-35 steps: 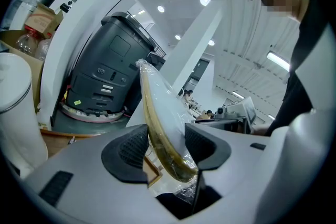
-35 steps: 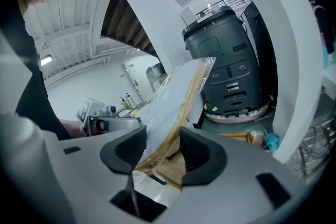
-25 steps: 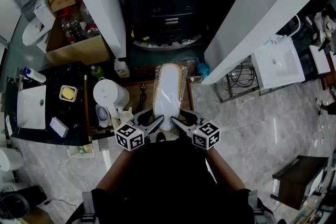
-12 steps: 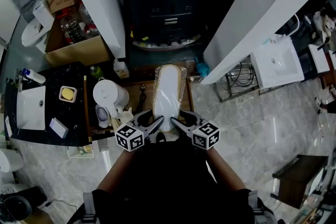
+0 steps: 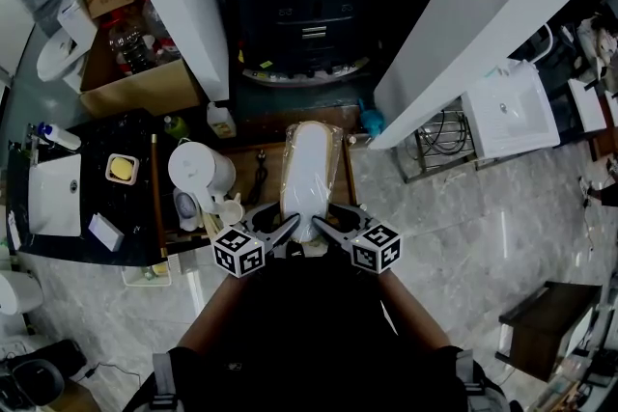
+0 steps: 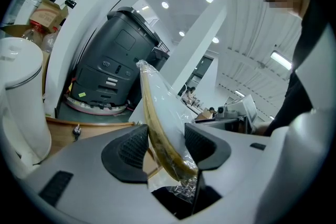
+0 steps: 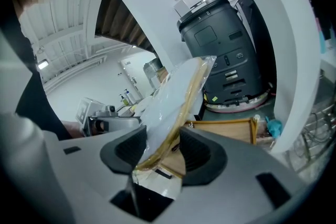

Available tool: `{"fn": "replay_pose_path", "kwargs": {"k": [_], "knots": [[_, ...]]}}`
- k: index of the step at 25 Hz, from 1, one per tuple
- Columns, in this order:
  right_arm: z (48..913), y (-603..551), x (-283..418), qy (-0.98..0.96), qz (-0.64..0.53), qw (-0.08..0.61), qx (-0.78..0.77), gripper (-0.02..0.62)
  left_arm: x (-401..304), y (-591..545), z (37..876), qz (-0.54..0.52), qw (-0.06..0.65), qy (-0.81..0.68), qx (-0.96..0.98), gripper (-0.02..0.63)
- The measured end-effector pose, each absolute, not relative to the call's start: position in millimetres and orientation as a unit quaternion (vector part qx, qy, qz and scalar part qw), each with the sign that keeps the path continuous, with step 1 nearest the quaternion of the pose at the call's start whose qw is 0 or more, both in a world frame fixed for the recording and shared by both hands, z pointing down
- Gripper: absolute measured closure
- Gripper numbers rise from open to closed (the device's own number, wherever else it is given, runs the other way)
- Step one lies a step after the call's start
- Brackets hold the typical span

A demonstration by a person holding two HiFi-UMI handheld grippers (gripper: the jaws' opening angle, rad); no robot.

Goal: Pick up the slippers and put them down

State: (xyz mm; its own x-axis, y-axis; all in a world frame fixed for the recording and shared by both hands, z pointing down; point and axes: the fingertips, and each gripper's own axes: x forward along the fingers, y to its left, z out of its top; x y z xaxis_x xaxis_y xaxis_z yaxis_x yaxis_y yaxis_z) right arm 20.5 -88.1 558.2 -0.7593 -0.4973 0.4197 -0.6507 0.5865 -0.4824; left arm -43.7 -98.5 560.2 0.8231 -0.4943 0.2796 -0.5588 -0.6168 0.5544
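Observation:
A pair of white slippers with tan soles, wrapped in clear plastic (image 5: pixel 309 171), is held up lengthwise over the wooden tray (image 5: pixel 259 171). My left gripper (image 5: pixel 289 230) is shut on the pack's near end from the left. My right gripper (image 5: pixel 323 228) is shut on the same end from the right. In the left gripper view the slippers (image 6: pixel 157 105) stand on edge between the black pads of the left gripper (image 6: pixel 165 145). In the right gripper view the slippers (image 7: pixel 177 93) lean between the pads of the right gripper (image 7: pixel 161 150). The pack's near end is hidden behind the jaws.
A white kettle (image 5: pixel 201 171) and small cups stand just left of the slippers. A black machine (image 5: pixel 304 24) sits beyond, between two white slanted beams. A black counter with a sink (image 5: pixel 56 196) lies at the left, a white basin (image 5: pixel 510 111) at the right.

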Motion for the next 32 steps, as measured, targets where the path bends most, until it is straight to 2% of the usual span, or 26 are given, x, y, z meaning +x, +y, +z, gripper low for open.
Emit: {"fn": "replay_pose_path", "kwargs": {"k": [12,32], "knots": [[590,-83,27,-0.864,0.364,0.118,0.328,0.394,-35,-97,585,0.074,0.337,-0.274,0.898,0.388],[671,-80,22,-0.846,0.395,0.191,0.303,0.396,-39,-94,671,0.162,0.364,-0.264,0.879,0.388]]}}
